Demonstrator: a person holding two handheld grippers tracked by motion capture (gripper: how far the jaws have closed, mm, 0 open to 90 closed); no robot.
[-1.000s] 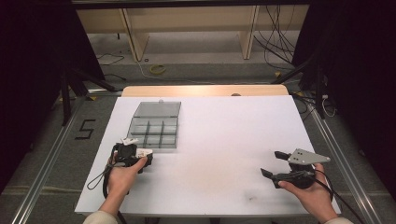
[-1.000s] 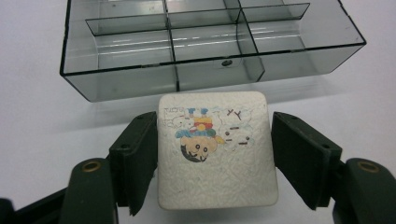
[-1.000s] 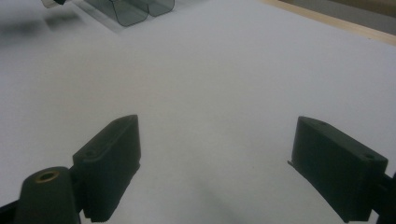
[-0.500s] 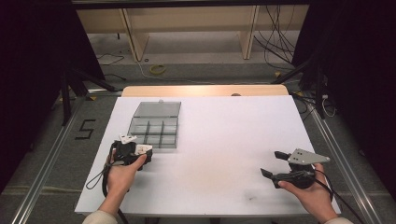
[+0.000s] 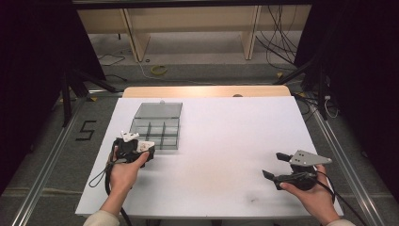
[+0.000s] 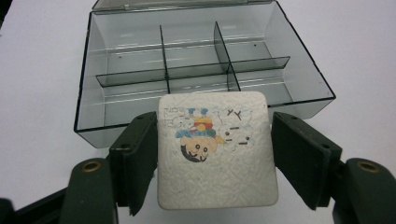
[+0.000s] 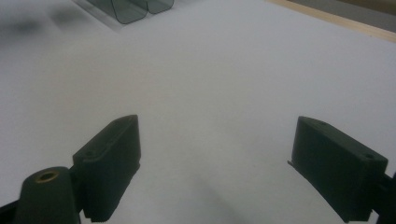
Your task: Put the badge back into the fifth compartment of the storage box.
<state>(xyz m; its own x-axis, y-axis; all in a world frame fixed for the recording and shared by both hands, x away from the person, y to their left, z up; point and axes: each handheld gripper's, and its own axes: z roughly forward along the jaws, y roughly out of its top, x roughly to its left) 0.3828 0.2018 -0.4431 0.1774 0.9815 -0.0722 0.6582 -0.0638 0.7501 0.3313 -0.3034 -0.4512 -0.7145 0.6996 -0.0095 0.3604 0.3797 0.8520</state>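
Note:
A white square tile (image 6: 217, 158) with a coloured cartoon figure sits between the black jaws of my left gripper (image 6: 215, 140), which is shut on its two side edges. In the high view the left gripper (image 5: 145, 146) and tile (image 5: 146, 142) are at the table's left, just in front of a clear grey compartment box (image 5: 155, 133). The box (image 6: 88, 93) lies open with its lid (image 5: 159, 110) folded back, and its compartments look empty. My right gripper (image 5: 271, 164) is near the front right of the table, open, with only bare tabletop between its jaws (image 7: 217, 154).
The white tabletop (image 5: 226, 136) stretches between the two hands. A corner of the box (image 7: 135, 9) shows far off in the right gripper view. Beyond the table's far wooden edge (image 5: 207, 91) lie floor cables and shelf legs.
My left gripper has crept slightly toward the box with the tile in it. The right hand has not moved.

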